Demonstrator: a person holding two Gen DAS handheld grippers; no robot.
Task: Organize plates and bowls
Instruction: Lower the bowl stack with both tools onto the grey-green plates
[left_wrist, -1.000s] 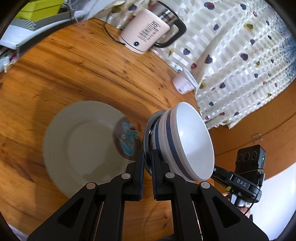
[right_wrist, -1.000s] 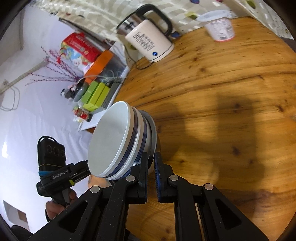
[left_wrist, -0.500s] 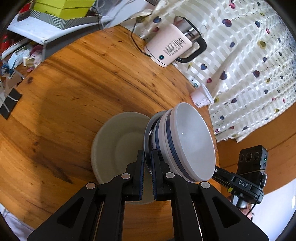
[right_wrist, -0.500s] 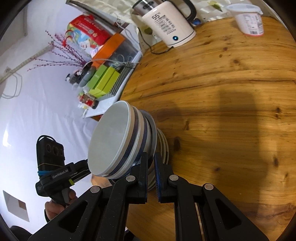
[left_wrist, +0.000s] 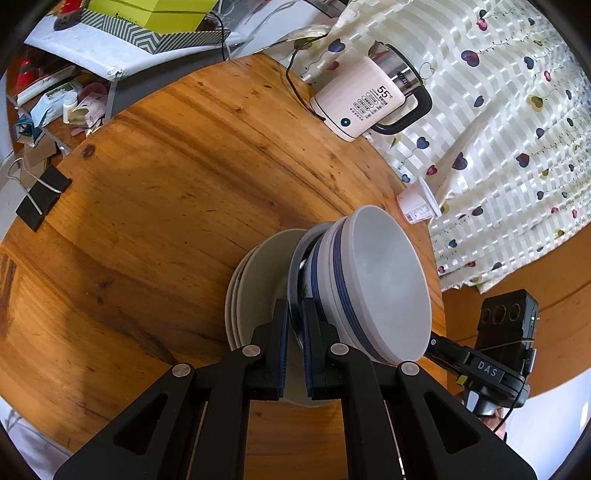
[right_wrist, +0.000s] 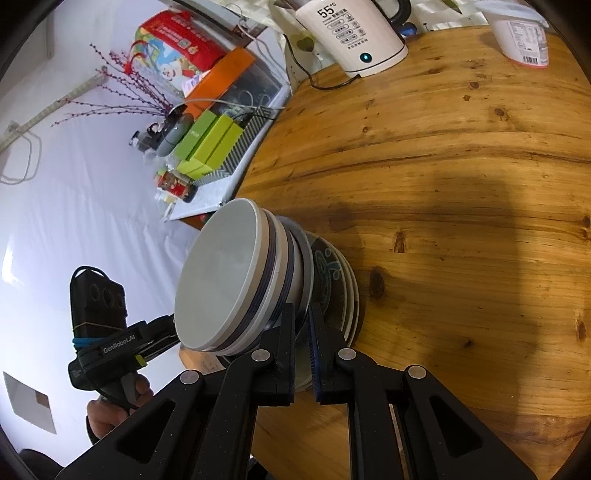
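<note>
Both grippers hold one stack of white bowls with blue bands (left_wrist: 373, 284) that rests on a grey-rimmed plate (left_wrist: 294, 280). My left gripper (left_wrist: 294, 314) is shut on that plate's rim from one side. My right gripper (right_wrist: 303, 317) is shut on the rim of the same plate (right_wrist: 307, 266) from the other side, with the bowls (right_wrist: 229, 280) on it. The load sits just above or on a stack of white plates (left_wrist: 255, 284) on the round wooden table (left_wrist: 166, 192). The top plate of that stack shows a blue pattern (right_wrist: 330, 266).
A white electric kettle (left_wrist: 365, 99) and its cord stand at the table's far edge, and a yoghurt cup (left_wrist: 419, 203) stands near the heart-print curtain (left_wrist: 498, 129). A black binder clip (left_wrist: 40, 195) lies at the left. A cluttered shelf with green boxes (right_wrist: 207, 144) stands beyond the table.
Both grippers have carried the plate and bowls over the white plate stack and lowered them close to it. The cameras have pulled back, showing more of the table.
</note>
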